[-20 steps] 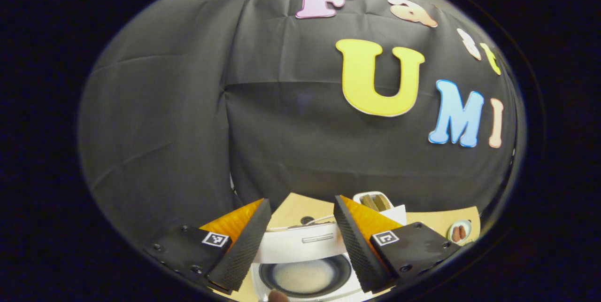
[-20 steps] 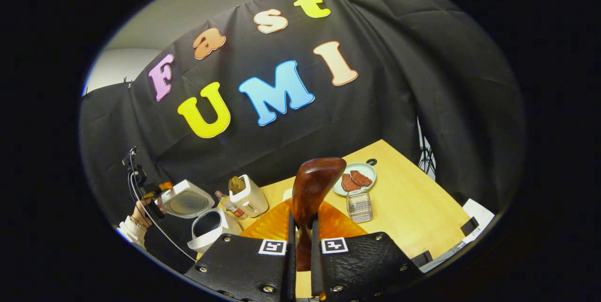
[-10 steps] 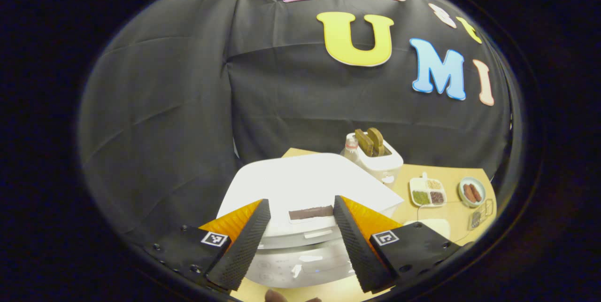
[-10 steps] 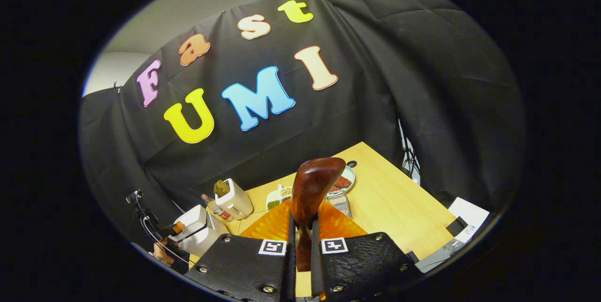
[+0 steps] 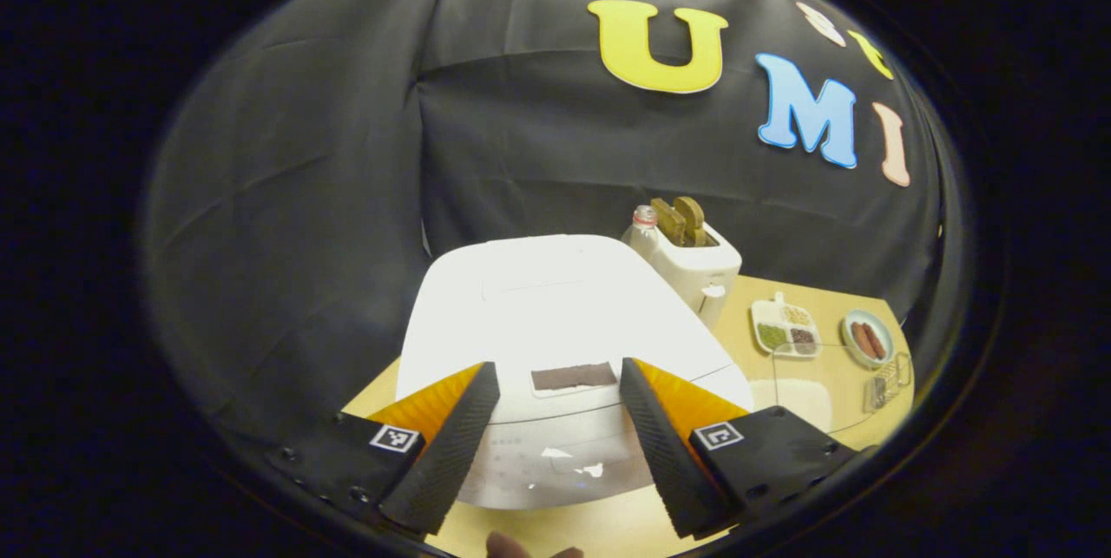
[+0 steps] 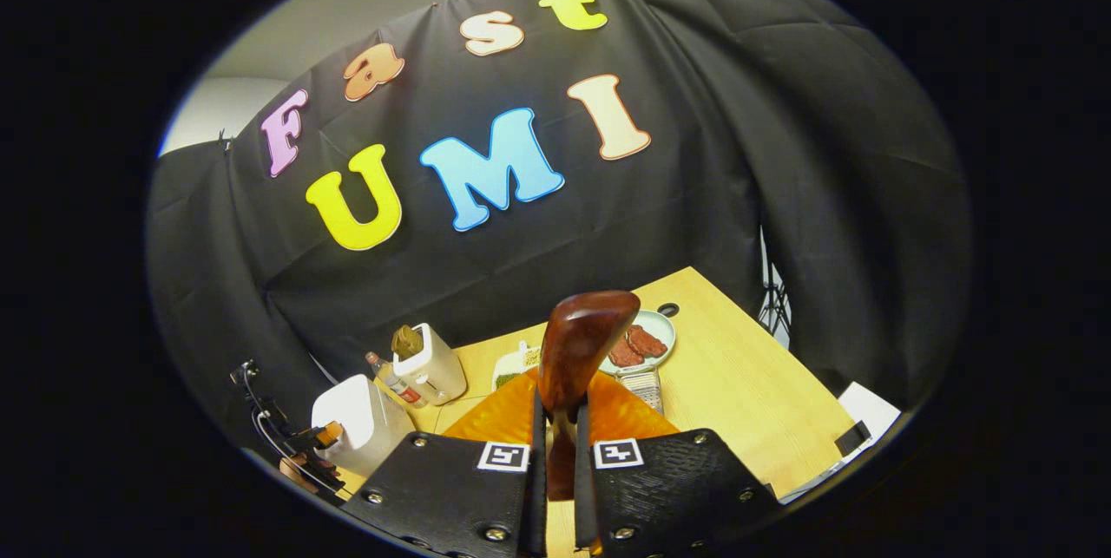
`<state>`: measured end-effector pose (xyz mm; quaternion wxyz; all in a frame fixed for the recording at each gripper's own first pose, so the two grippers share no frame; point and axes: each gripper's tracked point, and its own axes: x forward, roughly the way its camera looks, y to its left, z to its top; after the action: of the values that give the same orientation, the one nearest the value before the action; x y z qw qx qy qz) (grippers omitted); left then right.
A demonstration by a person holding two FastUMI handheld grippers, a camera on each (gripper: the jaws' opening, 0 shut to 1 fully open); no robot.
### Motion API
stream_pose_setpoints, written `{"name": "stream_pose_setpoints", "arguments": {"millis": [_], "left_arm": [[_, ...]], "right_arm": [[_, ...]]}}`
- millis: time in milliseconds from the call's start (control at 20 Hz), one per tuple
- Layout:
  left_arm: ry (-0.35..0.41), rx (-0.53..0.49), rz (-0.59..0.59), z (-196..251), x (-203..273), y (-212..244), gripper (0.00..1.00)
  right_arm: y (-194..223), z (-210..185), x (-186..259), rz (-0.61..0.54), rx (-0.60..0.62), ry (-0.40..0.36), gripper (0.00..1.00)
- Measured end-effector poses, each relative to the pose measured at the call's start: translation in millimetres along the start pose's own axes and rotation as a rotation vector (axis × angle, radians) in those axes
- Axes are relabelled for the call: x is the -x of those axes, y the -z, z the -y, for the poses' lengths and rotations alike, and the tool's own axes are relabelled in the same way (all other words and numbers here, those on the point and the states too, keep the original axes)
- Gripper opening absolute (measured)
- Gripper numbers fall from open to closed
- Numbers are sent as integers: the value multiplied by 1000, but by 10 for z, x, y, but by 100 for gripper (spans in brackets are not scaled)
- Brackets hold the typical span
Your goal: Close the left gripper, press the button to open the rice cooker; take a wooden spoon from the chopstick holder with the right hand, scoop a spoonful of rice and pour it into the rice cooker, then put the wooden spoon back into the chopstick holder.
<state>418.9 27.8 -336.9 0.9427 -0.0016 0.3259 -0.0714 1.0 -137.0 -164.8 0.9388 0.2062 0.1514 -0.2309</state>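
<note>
Booth: black cloth wall behind a pale wooden desk [image 6: 738, 384].

Rice cooker [image 5: 555, 315]: white, lid down, on the desk directly ahead of the left tool [image 5: 555, 445]. One second ago the lid stood open with the inner pot visible; half a second ago it was already down. No lettering on it can be read.

Left tool: fingers spread, nothing between them, framing the cooker's front panel. A fingertip [image 5: 508, 548] shows at the bottom edge.

Right tool [image 6: 555, 462]: fingers pressed on the handle of the wooden spoon [image 6: 577, 350], bowl upright, as in both earlier frames.

Chopstick holder [image 5: 694, 267]: white, just behind the cooker, wooden utensils standing in it; a bottle [image 5: 642, 219] beside it.

Left gripper view adds: divided dish of grains [image 5: 785, 334].

Right gripper view adds: plate of red meat [image 6: 647, 337], the other tool beside the cooker at lower left.
</note>
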Motion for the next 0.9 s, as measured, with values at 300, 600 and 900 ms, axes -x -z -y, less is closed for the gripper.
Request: {"name": "stream_pose_setpoints", "arguments": {"millis": [300,600,900], "left_arm": [[69,-5,163,176,594,-509,95],[240,78,282,717,1497,-653,100],[307,64,311,920,1929,-558,97]], "right_arm": [[-15,44,-286,-16,19,14,13],[-77,350,-837,-17,-9,80,13],[51,762,-1532,-54,-44,159,13]]}}
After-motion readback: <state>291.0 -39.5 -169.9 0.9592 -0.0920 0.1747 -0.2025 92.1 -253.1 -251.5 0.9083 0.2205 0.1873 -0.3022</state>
